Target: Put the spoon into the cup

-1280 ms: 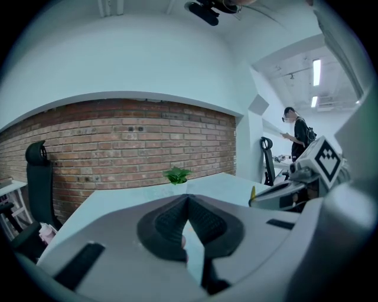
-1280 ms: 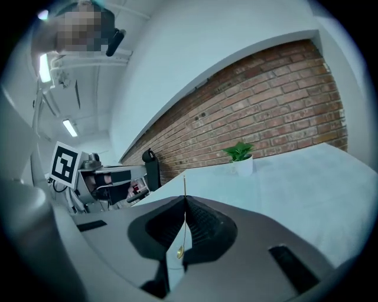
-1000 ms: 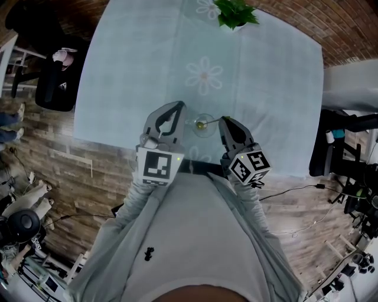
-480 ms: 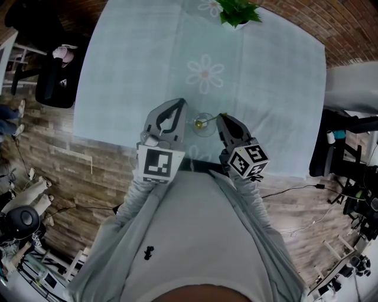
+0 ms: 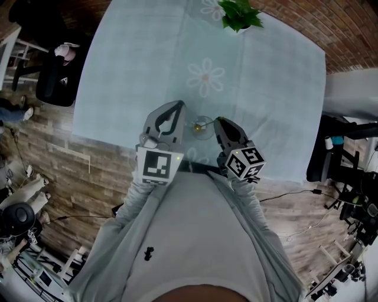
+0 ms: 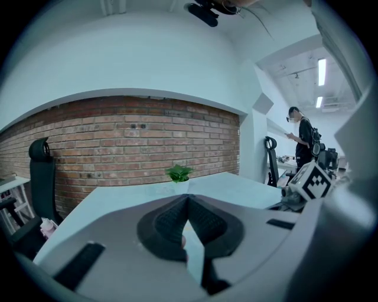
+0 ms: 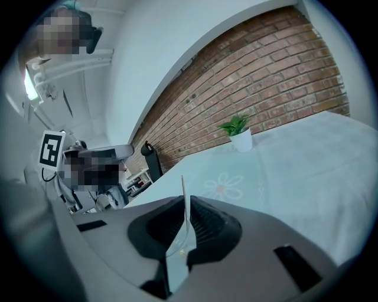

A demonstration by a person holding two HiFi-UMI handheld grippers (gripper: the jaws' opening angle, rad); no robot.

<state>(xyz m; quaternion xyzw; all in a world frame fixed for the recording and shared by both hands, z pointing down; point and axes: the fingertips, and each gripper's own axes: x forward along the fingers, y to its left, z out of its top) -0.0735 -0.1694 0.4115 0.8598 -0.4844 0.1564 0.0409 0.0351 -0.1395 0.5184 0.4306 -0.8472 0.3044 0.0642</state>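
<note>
Spoon [image 7: 182,190] pinched in right gripper [image 7: 185,203] at cup [image 5: 204,127], left gripper [image 6: 188,199] closed, empty

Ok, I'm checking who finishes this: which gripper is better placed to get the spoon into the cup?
Right. The right gripper is shut on the spoon by its thin handle, with the cup just beside its tips. The left gripper is shut on nothing, off the cup's other side.

A brick wall [image 6: 118,135] rises behind the table [image 5: 147,71], which has a pale flowered cloth and a plant [image 5: 239,15] at its far edge. The floor [image 5: 65,171] is wood plank. A black chair [image 6: 40,171] stands by the wall, and strip lights [image 6: 322,71] glow overhead.
</note>
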